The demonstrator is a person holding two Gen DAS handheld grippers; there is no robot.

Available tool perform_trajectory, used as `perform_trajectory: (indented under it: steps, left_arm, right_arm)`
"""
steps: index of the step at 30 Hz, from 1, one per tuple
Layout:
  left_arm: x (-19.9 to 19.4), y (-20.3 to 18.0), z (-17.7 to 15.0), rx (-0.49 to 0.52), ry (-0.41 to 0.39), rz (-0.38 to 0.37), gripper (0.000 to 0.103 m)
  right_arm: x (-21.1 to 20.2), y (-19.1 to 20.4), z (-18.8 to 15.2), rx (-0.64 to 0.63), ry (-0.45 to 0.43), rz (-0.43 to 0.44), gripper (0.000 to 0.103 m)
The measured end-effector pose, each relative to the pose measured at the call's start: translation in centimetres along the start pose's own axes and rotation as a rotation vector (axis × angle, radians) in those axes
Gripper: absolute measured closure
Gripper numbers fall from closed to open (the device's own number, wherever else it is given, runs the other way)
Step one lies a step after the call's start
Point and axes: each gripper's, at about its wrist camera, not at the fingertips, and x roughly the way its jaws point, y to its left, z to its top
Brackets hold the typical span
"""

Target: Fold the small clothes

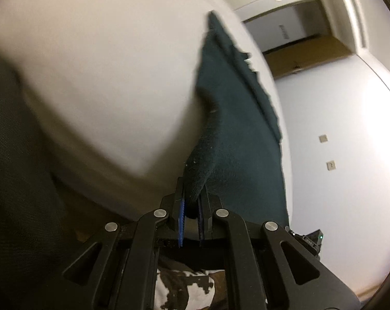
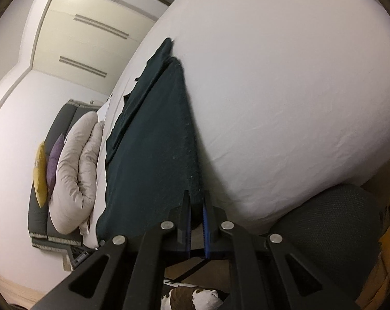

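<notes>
Garment (image 1: 236,118) — a small dark teal piece — hangs stretched above the white bed (image 1: 104,64), because you pinch one near corner in the left gripper (image 1: 191,206) and the other in the right gripper (image 2: 196,206); each pair of jaws is closed narrow on the fabric, with cloth bunched between the blue pads (image 1: 181,217). Holding both corners this way keeps the near edge taut while the far part, doubled over on itself in the right wrist view, trails onto the sheet — a hold that probably serves to carry this edge across for a fold.
</notes>
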Motion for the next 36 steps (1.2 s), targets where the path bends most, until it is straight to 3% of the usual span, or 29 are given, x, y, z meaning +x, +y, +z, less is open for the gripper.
perform_trajectory:
  steps: [2, 6, 10, 13, 21, 27, 36]
  left_arm:
    - [0.2, 1.4, -0.4, -0.069, 0.010, -0.047, 0.096]
    - [0.4, 0.8, -0.8, -0.028, -0.006, -0.040, 0.096]
    - [-0.6, 1.2, -0.7, -0.071, -0.058, -0.117, 0.096]
    - [-1.3, 1.2, -0.6, -0.067, -0.093, -0.085, 0.097]
    - [-3.3, -1.7, -0.5, 0.034, -0.142, -0.052, 0.098]
    - [-6.2, -6.0, 0.4, 0.153, -0.225, -0.068, 0.098]
    - [-8.1, -10.7, 3.6, 0.218, -0.313, -0.122, 0.098]
  right_arm:
    - [0.0, -0.5, 0.2, 0.031, -0.008, 0.009, 0.095]
    - [0.2, -0.5, 0.2, 0.036, -0.007, 0.005, 0.095]
    - [0.1, -0.6, 0.2, 0.045, -0.012, 0.007, 0.095]
    - [0.1, -0.6, 0.0, 0.048, -0.011, 0.003, 0.095]
    - [-0.4, 0.5, 0.1, 0.019, -0.024, 0.023, 0.095]
    - [-1.7, 2.7, 0.9, -0.011, -0.068, 0.092, 0.095]
    - [-3.0, 7.1, 3.9, -0.024, -0.160, 0.231, 0.095]
